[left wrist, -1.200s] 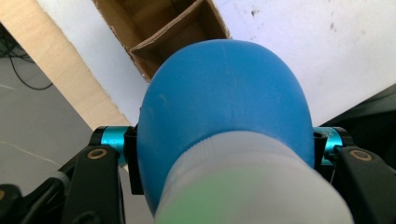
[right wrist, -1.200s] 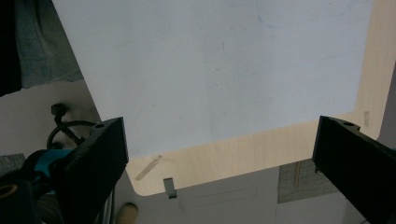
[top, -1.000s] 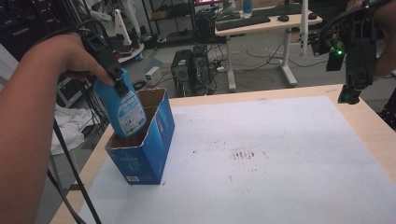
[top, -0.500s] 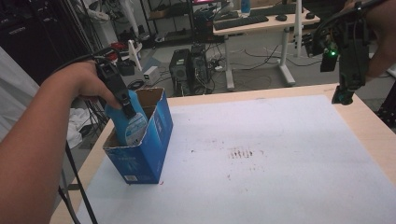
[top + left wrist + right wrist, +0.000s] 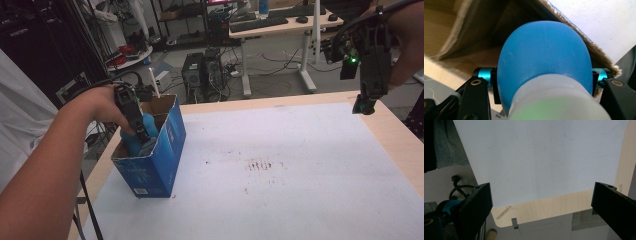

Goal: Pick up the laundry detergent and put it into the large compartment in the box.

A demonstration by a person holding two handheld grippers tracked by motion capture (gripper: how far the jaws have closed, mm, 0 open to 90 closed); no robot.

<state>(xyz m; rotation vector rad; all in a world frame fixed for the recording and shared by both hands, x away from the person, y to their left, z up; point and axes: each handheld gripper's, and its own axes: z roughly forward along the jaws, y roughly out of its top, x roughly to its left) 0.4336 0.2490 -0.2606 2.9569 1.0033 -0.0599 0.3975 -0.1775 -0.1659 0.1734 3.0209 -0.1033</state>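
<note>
Black grippers — cyan fittings, round screws, trailing black cables — bare forearms.

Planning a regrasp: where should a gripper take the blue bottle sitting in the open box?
Grip the blue bottle across its shoulder, just below the white cap, coming from above: the blue cardboard box walls block its sides. The left gripper holds it that way.
</note>
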